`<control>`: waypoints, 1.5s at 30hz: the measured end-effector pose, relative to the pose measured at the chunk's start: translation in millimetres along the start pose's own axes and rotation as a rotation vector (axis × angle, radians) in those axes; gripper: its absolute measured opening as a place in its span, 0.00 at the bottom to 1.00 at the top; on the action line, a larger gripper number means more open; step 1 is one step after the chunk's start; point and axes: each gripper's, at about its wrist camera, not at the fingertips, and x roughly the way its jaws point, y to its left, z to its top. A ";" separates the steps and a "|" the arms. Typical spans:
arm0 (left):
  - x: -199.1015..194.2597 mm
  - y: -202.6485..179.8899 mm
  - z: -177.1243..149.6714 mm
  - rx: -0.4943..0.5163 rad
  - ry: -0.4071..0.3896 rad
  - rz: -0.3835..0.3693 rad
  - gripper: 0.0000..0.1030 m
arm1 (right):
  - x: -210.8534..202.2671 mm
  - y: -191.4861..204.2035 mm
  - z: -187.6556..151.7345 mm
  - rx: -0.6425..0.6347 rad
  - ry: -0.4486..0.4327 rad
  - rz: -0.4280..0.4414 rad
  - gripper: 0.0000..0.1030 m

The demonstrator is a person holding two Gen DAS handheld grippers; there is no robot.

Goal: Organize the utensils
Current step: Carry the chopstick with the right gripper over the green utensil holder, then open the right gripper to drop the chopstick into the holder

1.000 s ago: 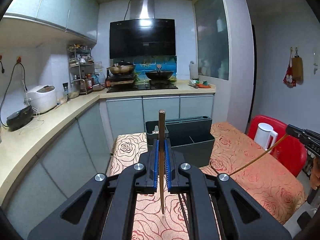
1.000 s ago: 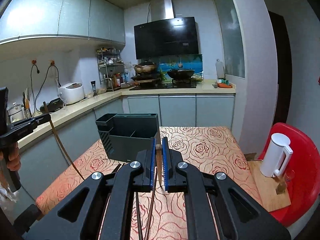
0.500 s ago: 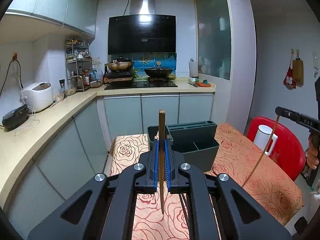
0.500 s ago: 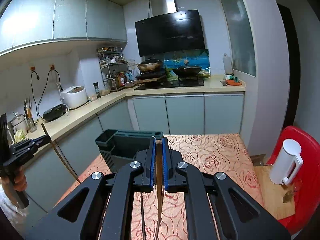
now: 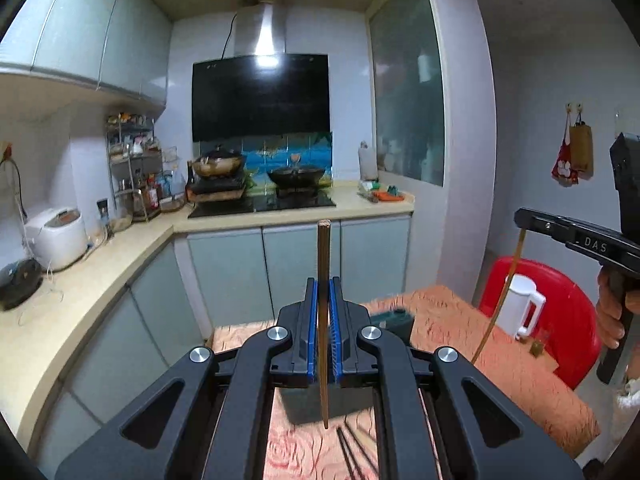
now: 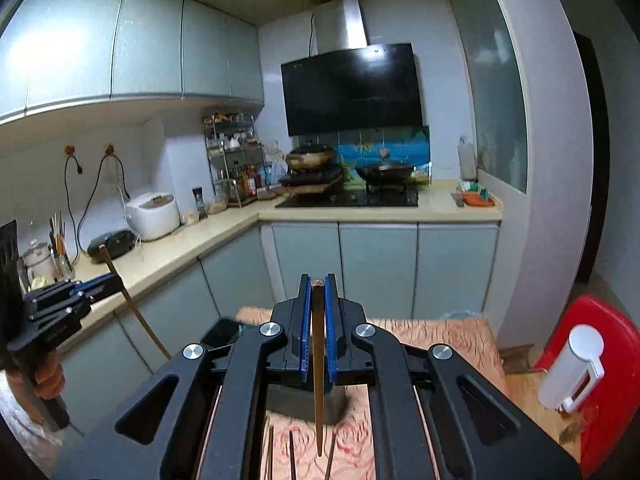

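My left gripper [image 5: 323, 292] is shut on a brown chopstick [image 5: 323, 320] held upright, raised above the table. My right gripper [image 6: 318, 288] is shut on another brown chopstick [image 6: 318, 368], tip pointing down. The dark grey utensil holder [image 5: 394, 320] stands on the table, mostly hidden behind the fingers in both views; in the right wrist view [image 6: 224, 330] only its corner shows. Several loose chopsticks [image 6: 292, 456] lie on the table below the right gripper. The right gripper also shows in the left wrist view [image 5: 524, 216], and the left one in the right wrist view [image 6: 108, 280].
The table has an orange rose-patterned cloth [image 5: 500, 360]. A red chair [image 6: 608, 360] with a white kettle [image 6: 572, 368] stands to the right. A kitchen counter [image 5: 80, 292] with a rice cooker [image 5: 56, 236] runs along the left; the stove [image 6: 352, 196] is at the back.
Both grippers have risen and tilted up with their chopsticks, so the utensil holder has dropped low and mostly out of sight behind the fingers.
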 end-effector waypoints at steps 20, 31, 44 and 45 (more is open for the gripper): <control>108.2 -10.6 2.8 -0.033 0.035 0.019 0.06 | 83.1 6.0 13.4 -0.014 -0.026 -0.026 0.07; 119.5 2.2 -27.0 -0.051 0.094 0.035 0.06 | 104.0 6.5 -17.1 -0.022 0.050 -0.047 0.07; 97.5 15.3 -23.3 -0.104 0.056 0.047 0.65 | 82.7 3.4 -16.5 -0.019 0.001 -0.101 0.66; 94.6 16.9 -22.9 -0.111 0.051 0.047 0.69 | 79.4 1.9 -15.9 -0.018 -0.004 -0.105 0.67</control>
